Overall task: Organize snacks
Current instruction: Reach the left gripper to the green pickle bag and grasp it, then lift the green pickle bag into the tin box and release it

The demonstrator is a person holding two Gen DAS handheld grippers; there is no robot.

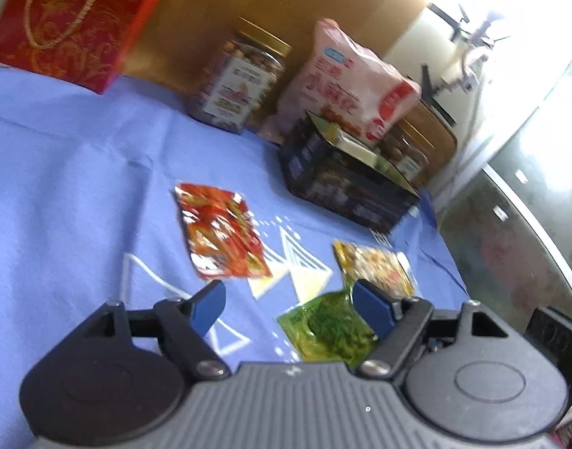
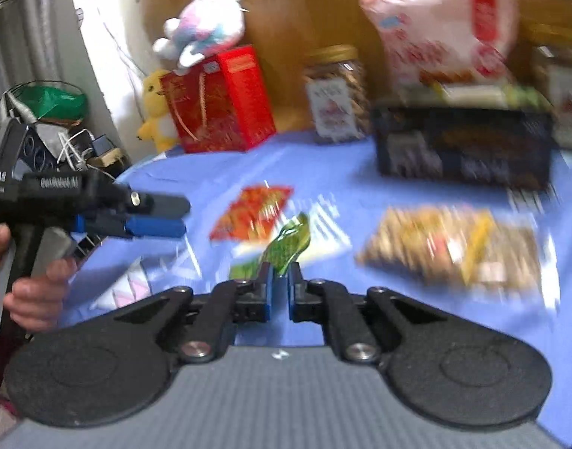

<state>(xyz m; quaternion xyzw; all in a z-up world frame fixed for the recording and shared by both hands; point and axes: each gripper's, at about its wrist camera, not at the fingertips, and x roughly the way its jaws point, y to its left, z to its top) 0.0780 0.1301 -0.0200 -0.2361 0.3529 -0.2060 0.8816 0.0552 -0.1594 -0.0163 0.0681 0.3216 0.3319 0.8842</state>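
Observation:
My right gripper (image 2: 282, 273) is shut on the edge of a green snack packet (image 2: 289, 239), which sticks up between the blue pads. The left gripper (image 1: 288, 295) is open with nothing between its fingers. In the right wrist view, a hand holds the left gripper (image 2: 183, 217) at the left, over the cloth. The green packet (image 1: 331, 329) shows close by its right finger (image 1: 372, 307). A red packet (image 1: 222, 232) (image 2: 256, 213) and a yellow-brown packet (image 1: 376, 265) (image 2: 450, 258) lie flat on the blue cloth.
At the back stand a dark open box (image 1: 346, 176) (image 2: 462, 146), a pink bag (image 1: 346, 82), a gold-lidded jar (image 1: 237, 78) and a red gift box (image 1: 72, 18). Plush toys (image 2: 203, 26) sit on the red box. The table edge (image 1: 447, 262) drops off at the right.

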